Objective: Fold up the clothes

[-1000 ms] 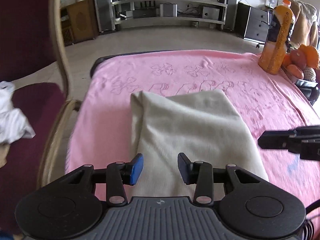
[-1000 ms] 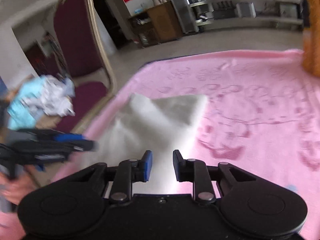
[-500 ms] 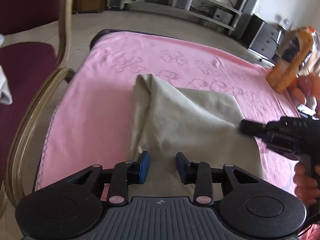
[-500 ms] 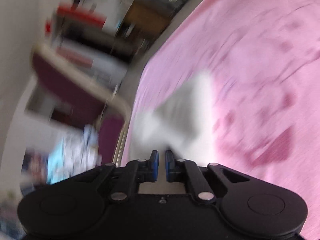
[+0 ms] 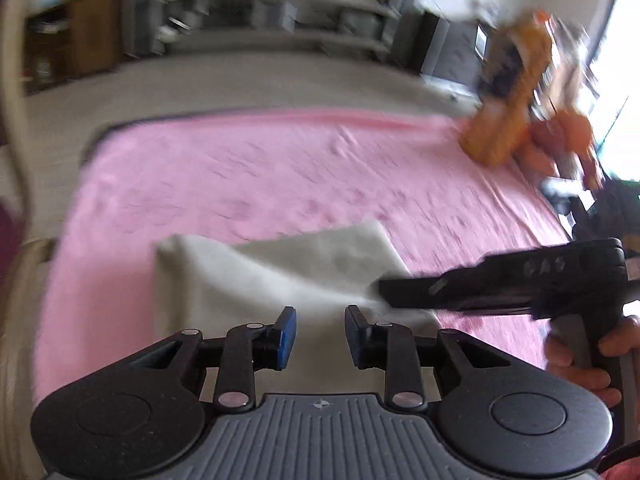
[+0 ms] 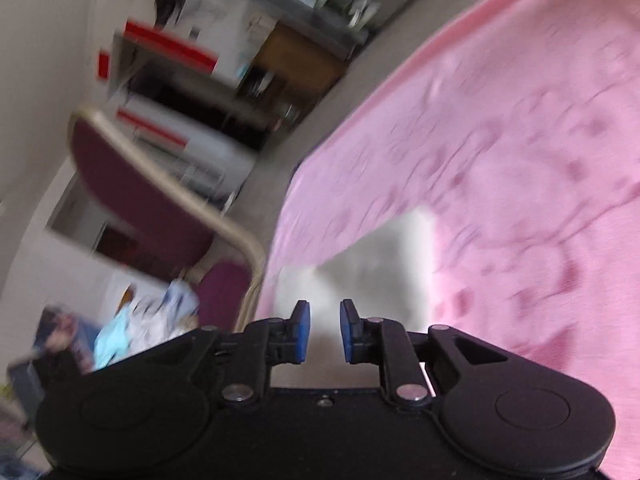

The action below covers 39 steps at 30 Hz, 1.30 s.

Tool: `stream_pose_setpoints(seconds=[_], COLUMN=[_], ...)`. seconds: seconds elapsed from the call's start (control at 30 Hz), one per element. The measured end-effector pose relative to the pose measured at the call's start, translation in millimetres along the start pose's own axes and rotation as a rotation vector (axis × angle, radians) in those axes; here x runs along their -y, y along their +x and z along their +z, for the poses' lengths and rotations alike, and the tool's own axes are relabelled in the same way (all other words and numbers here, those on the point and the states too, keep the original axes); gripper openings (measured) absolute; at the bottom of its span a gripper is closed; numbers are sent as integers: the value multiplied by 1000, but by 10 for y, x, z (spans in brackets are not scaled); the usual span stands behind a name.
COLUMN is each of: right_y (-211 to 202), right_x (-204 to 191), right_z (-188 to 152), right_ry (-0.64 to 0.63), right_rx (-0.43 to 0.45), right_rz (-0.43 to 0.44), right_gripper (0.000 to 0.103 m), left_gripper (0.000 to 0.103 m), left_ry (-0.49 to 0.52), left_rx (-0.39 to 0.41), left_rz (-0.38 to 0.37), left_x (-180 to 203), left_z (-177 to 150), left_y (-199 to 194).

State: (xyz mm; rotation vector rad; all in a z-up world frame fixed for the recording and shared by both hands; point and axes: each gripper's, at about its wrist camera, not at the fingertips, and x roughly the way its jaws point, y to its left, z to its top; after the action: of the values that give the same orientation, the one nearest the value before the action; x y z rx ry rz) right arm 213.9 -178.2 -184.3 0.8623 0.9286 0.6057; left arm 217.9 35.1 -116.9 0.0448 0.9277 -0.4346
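Two claws over one cream garment (image 5: 280,276) — left claw (image 5: 318,334) partly open, nothing pinched, pads above its near edge. Right claw (image 6: 323,330) narrowly parted and opening, cloth seen beyond the gap, no grip visible; seen from the left wrist, reaching in at the garment's right edge, handle in a hand (image 5: 588,364). Garment folded, flat on the pink-covered desk (image 5: 260,168), toward its near side. Beyond the garment, far right: orange bottle (image 5: 508,92). Left of the garment: maroon chair (image 6: 140,188).
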Motion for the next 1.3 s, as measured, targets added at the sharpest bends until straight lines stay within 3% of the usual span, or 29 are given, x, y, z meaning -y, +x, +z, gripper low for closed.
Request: stream_pose_setpoints(seconds=[0.07, 0.13, 0.23, 0.4, 0.43, 0.47, 0.5, 0.63, 0.77, 0.97, 1.1, 1.17, 1.3], right_y=[168, 244, 237, 90, 51, 10, -30, -324, -685, -1159, -1122, -987, -691], right_x=[45, 86, 193, 300, 291, 276, 260, 125, -250, -583, -564, -534, -610], right_z=[-7, 30, 151, 152, 154, 166, 178, 215, 79, -398, -764, -904, -1040], right_ry=[3, -13, -5, -25, -31, -35, -38, -58, -209, -396, -470, -486, -536], right_rx=[-67, -57, 58, 280, 321, 361, 401, 409, 379, 381, 298, 218, 60], right_rz=[-21, -57, -106, -179, -222, -278, -334, -386, -466, -539, -575, -561, -364], right_gripper=[17, 11, 10, 1, 4, 18, 22, 22, 22, 26, 31, 30, 26], left_gripper=[33, 32, 26, 29, 29, 27, 21, 25, 34, 35, 33, 28, 27], left_ry=[-7, -61, -176, -281, -299, -320, -335, -328, -307, -282, -247, -224, -221], left_rx=[-43, -43, 18, 129, 132, 128, 121, 125, 116, 33, 11, 28, 7], left_rz=[53, 106, 166, 388, 428, 456, 473, 432, 333, 213, 194, 204, 184], left_x=[-72, -246, -504, -697, -727, -756, -777, -693, -503, -173, -39, -7, -20], left_z=[66, 135, 206, 65, 29, 9, -2, -41, -295, -923, -1154, -1158, -1187], left_y=[210, 344, 387, 270, 231, 183, 131, -241, -618, -832, -810, -813, -730])
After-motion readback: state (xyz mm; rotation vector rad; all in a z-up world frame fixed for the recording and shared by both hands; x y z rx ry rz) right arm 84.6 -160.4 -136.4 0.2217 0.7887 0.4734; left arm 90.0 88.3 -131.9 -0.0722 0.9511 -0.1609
